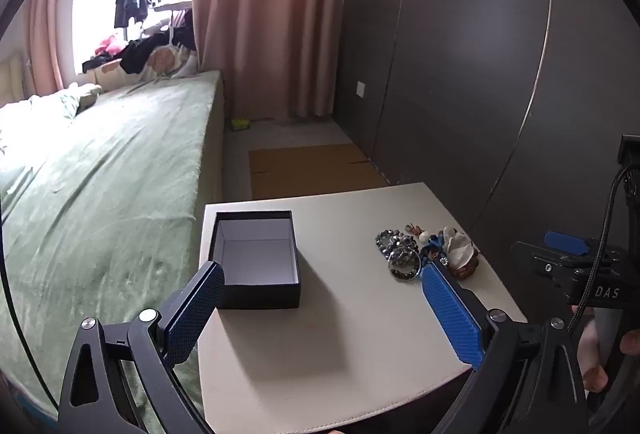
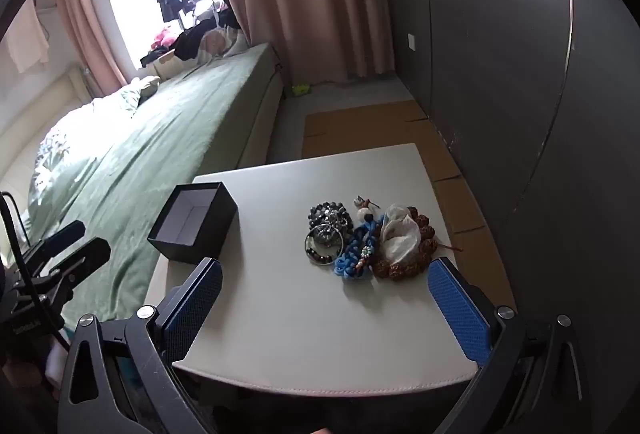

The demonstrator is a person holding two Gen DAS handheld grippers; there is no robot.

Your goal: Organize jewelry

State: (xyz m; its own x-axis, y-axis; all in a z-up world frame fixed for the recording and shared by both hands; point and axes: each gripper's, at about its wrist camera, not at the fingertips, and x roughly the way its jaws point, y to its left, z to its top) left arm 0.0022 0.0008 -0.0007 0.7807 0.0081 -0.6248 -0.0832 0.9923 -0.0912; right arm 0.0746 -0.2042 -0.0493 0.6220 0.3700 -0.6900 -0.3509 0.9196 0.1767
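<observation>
An open black box with a white lining stands empty on the left of a small white table. A heap of jewelry lies on the right: dark bead bracelets, a blue braided piece, a white cloth piece and brown beads. My left gripper hangs open above the table's front, between box and heap. My right gripper is open too, just short of the heap, with nothing between its fingers.
A bed with a green cover runs along the table's left side. Dark cabinet panels stand close on the right. Flat cardboard lies on the floor beyond the table, with pink curtains behind.
</observation>
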